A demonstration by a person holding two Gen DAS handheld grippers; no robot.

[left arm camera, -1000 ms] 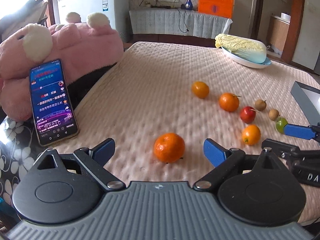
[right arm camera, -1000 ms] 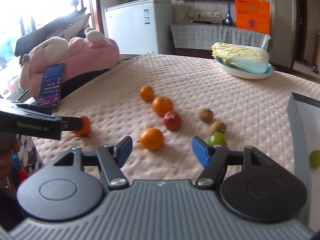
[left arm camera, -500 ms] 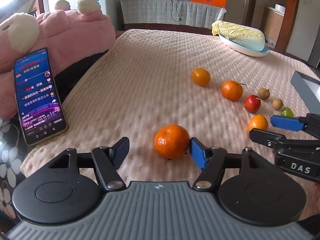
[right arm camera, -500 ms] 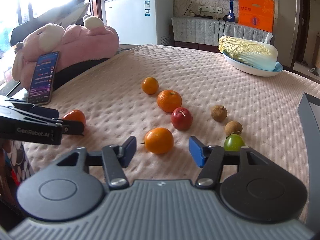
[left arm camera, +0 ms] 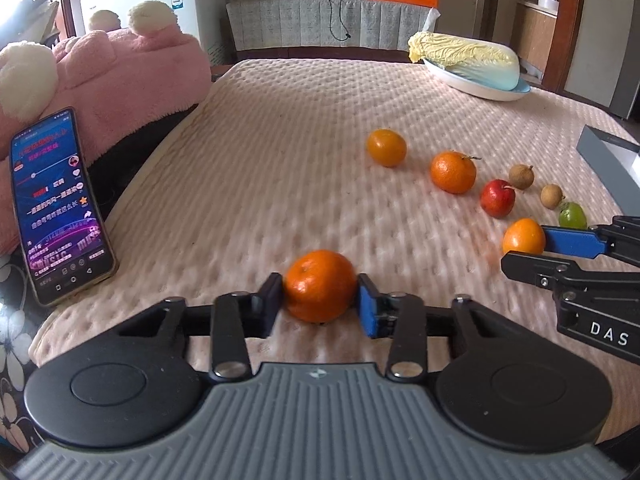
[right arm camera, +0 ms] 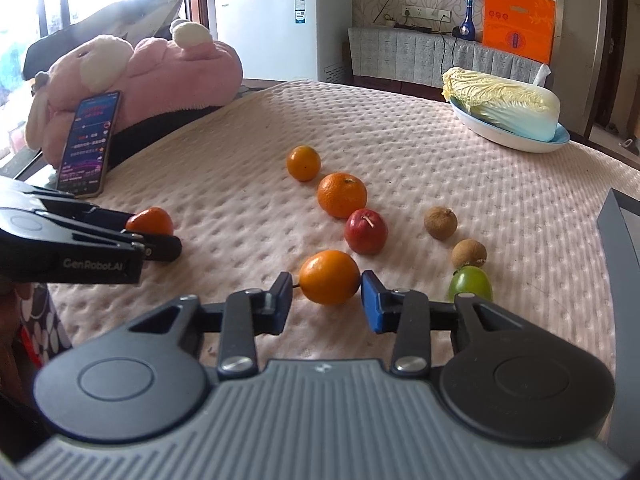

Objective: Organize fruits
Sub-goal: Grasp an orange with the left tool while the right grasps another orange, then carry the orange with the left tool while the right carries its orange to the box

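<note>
My left gripper (left arm camera: pixel 320 304) is shut on a mandarin (left arm camera: pixel 320 291) that rests on the pink quilted cloth; it also shows in the right wrist view (right arm camera: pixel 150 222). My right gripper (right arm camera: pixel 326 300) has its pads either side of a small orange (right arm camera: pixel 329 277), the right pad touching, a slight gap at the left. Beyond lie a red apple-like fruit (right arm camera: pixel 366 231), a bigger mandarin (right arm camera: pixel 342 195), a small orange (right arm camera: pixel 303 163), two brown longans (right arm camera: pixel 440 222) (right arm camera: pixel 469 253) and a green grape-like fruit (right arm camera: pixel 470 283).
A phone (left arm camera: pixel 56 208) leans on a pink plush toy (left arm camera: pixel 132 68) at the left. A cabbage on a white dish (right arm camera: pixel 504 116) sits at the back right. A grey box (right arm camera: pixel 620 240) stands at the right edge.
My left gripper closed from wide open onto the mandarin. My right gripper moved forward and narrowed around the small orange.
</note>
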